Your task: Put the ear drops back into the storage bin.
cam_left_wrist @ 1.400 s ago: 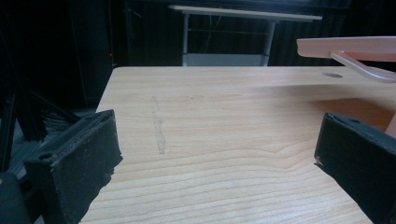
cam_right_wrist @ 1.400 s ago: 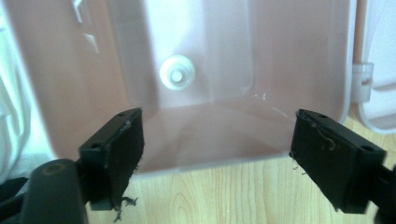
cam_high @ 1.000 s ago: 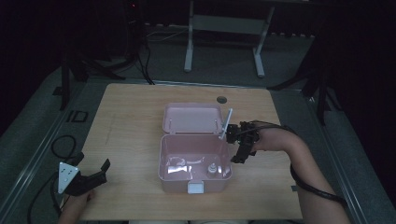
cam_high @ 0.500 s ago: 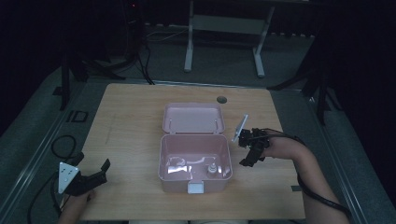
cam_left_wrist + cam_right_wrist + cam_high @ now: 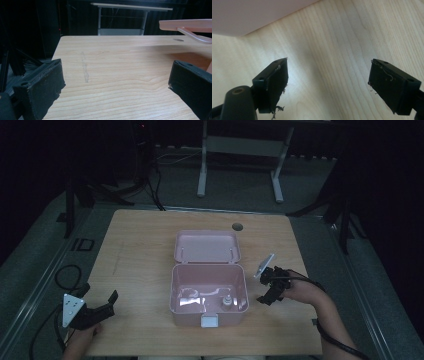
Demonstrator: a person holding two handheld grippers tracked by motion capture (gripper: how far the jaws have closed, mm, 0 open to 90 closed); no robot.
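Two grippers on our wooden table [image 5: 145,245] right now, and neither has hold of anything. In the middle sits a pink plastic box [image 5: 209,290], lid [image 5: 206,246] flipped back toward 12 o'clock so it lies flat behind the open tub. Inside the tub we can make out a few small pale bits near the front wall, too small and shiny to say what they are. There's a white latch [image 5: 209,321] on the front edge at 6 o'clock.

Our right gripper [image 5: 266,292] is just beside the box at about 3 o'clock, low over the bare wood and not touching the pink wall. Its jaws have just been opening a bit more and stand wide apart, nothing between them. In the right gripper view it's plain wood grain between the pads [image 5: 277,82], with a strip of the pink box [image 5: 249,15] across the top.

Our left gripper [image 5: 97,312] sits well apart from the box, down around 8 o'clock near the table corner, jaws spread wide and empty. In the left gripper view the lid [image 5: 186,25] pokes in at upper right.

A round hole [image 5: 237,226] sits in the tabletop behind the lid.
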